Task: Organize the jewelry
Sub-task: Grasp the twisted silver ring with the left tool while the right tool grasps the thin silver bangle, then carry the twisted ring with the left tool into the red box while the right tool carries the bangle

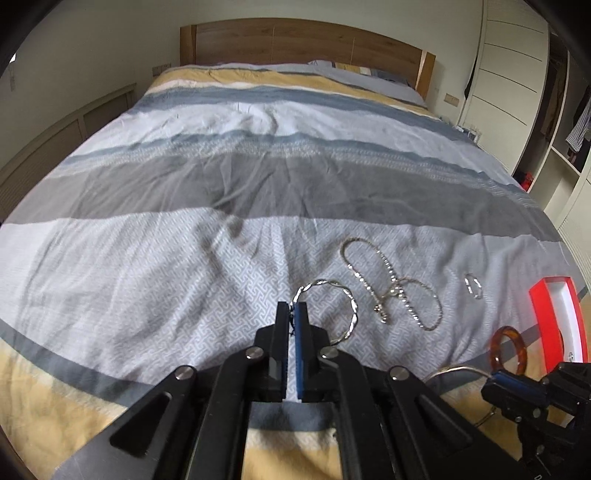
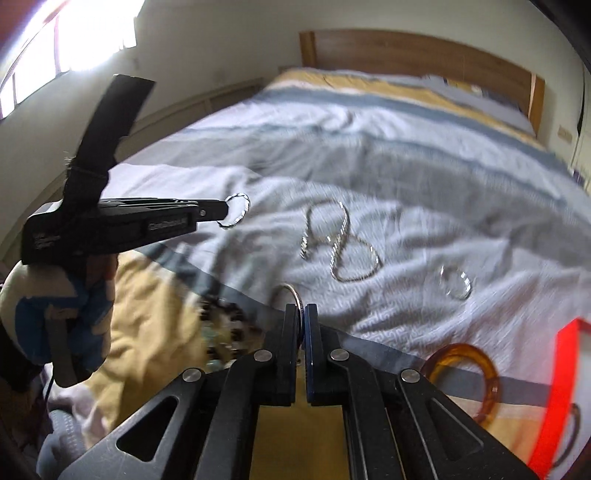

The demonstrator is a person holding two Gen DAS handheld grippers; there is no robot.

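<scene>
Silver wire, twisted into a rope-like bangle [image 1: 334, 306], is pinched at its rim by the clenched left gripper [image 1: 292, 314], while the right gripper [image 2: 303, 317] is clamped on a plain smooth silver bangle [image 2: 291, 295]. Both pieces look lifted off the soft striped quilt [image 1: 184, 258], so the pick-up step seems done. Next comes a careful carry to the red-edged box [image 1: 546, 321] right of the tongs, past the amber resin ring [image 2: 465, 384]; a tangled chain [image 1: 388, 280] and small ring [image 1: 473, 286] lie ahead.

Even daylight, soft shadows. Window [image 2: 74, 33] upper left of the right tongs overexposed. Right view motion-blurred, likely camera movement. Fisheye edges curved, corners vignetted.
</scene>
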